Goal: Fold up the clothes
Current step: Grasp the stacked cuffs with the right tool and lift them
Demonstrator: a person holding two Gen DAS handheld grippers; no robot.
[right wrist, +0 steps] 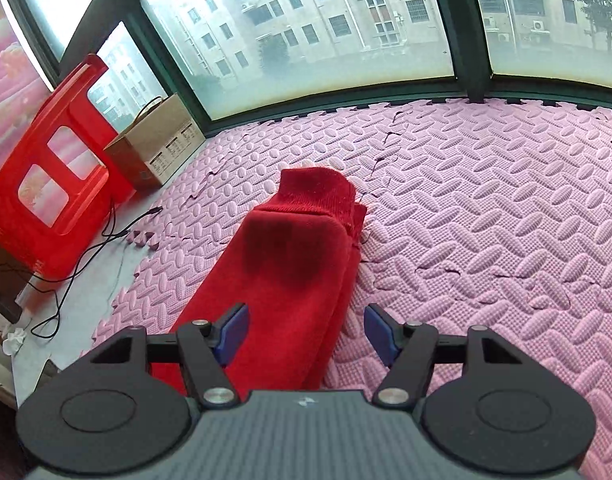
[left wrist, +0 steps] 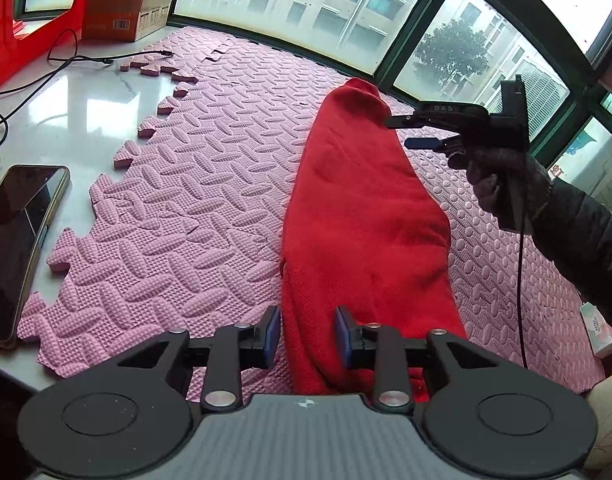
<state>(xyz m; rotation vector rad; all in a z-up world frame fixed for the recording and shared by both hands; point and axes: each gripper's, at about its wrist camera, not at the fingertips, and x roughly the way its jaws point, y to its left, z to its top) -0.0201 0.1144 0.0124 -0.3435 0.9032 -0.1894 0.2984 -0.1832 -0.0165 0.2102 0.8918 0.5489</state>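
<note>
A red knitted garment, folded into a long narrow strip, lies on the pink foam mat. My left gripper is open at the strip's near end, one blue pad at the cloth's left edge and the other over the cloth. My right gripper, held by a gloved hand, is open beside the far end. In the right wrist view, my right gripper is open low over the red garment, whose ribbed end points toward the window.
A dark phone lies on the white sill at the left, with black cables beyond it. A cardboard box and a red plastic stool stand in the corner. Windows bound the mat's far edge. A small white box sits at the right.
</note>
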